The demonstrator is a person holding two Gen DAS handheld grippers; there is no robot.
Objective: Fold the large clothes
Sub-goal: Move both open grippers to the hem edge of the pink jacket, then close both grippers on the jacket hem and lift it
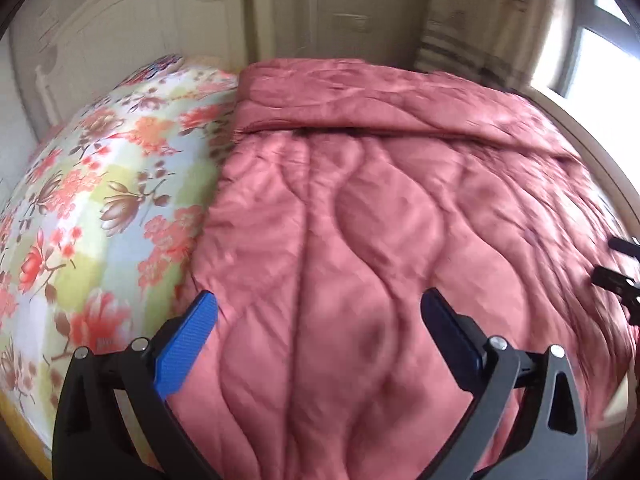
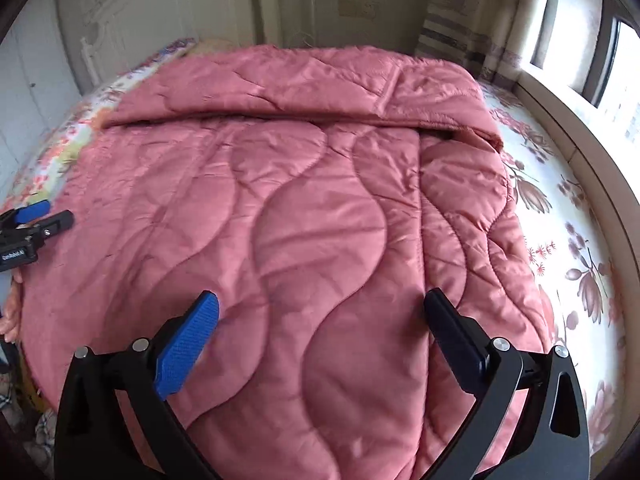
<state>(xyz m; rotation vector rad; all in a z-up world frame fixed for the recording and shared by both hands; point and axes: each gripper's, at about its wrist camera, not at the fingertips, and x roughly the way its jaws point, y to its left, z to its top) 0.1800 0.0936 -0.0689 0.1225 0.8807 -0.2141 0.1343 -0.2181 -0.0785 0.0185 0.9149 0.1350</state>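
A large pink quilted blanket (image 1: pixel 360 216) lies folded on the bed, its far edge turned back over itself in a thick fold (image 2: pixel 304 104). My left gripper (image 1: pixel 320 304) hovers open above the blanket's near left part, nothing between its blue-padded fingers (image 1: pixel 188 344). My right gripper (image 2: pixel 322 304) is open over the blanket's (image 2: pixel 312 220) near right part, also holding nothing. Each gripper shows in the other's view: the right one (image 1: pixel 618 264) at the far right edge, the left one (image 2: pixel 36 220) at the left edge.
A floral bedsheet (image 1: pixel 100 208) covers the mattress left of the blanket and shows again on the right (image 2: pixel 560 208). A white headboard (image 1: pixel 132 28) stands behind. A striped curtain (image 2: pixel 452 32) and a window ledge (image 2: pixel 580 132) run along the right side.
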